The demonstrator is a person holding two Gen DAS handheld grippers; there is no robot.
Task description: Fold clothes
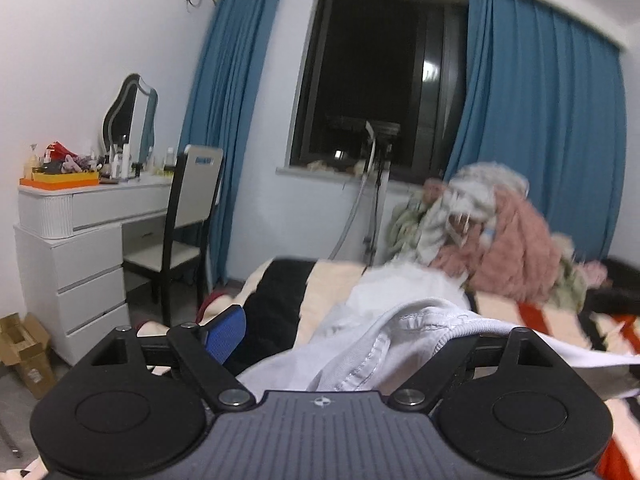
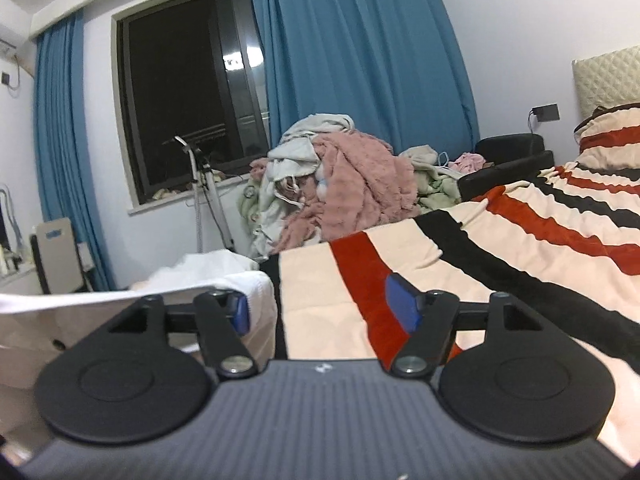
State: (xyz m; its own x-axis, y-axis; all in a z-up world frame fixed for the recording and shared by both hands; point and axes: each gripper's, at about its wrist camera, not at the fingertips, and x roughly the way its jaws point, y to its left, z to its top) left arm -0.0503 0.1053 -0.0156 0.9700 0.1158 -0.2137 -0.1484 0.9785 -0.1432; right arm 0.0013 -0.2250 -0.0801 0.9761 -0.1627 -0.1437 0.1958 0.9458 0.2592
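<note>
Your left gripper (image 1: 352, 344) draped in soft white stitched cotton garment (image 1: 384, 320), jaw state hidden, your right gripper (image 2: 320, 308) spread wide and empty, garment bunched on the plush striped blanket (image 2: 500, 240), fuzzy pink laundry heap (image 2: 352, 184) beyond.

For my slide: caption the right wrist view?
Open right gripper above striped blanket, white garment at left.
</note>
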